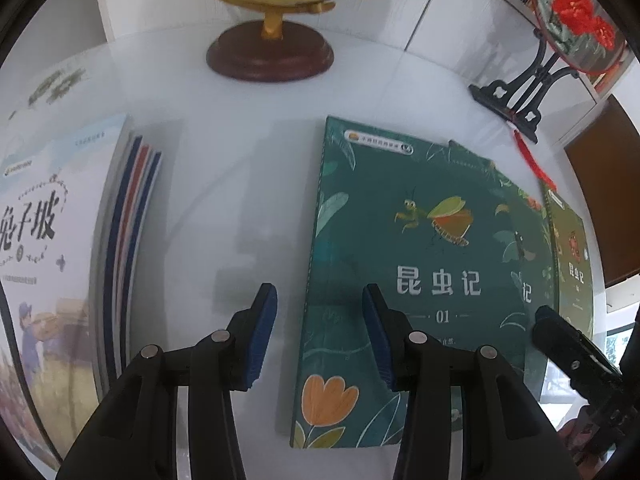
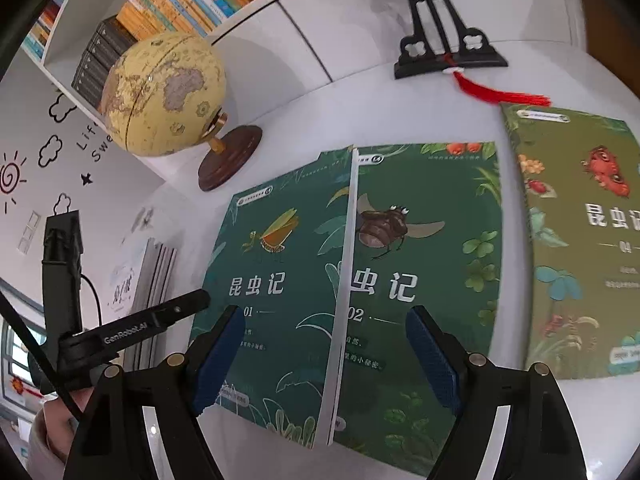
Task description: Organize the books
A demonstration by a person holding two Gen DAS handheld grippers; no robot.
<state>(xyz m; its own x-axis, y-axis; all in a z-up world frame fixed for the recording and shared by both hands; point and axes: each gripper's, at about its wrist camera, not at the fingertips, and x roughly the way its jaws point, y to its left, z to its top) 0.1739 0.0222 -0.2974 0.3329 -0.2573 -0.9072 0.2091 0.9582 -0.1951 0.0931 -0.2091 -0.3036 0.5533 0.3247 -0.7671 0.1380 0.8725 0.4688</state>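
A glossy white worktop carries a globe far back, below a bookshelf. Green books lie flat, overlapping. The left gripper hangs partly parted and empty, the right gripper wide and empty.

Left claw angled down, part-open, right claw wide, both empty

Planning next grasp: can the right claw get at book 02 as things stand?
Probably yes. The right claw is open and empty above book 02, but book 01 overlaps its left edge, so only the right and near edges look free.
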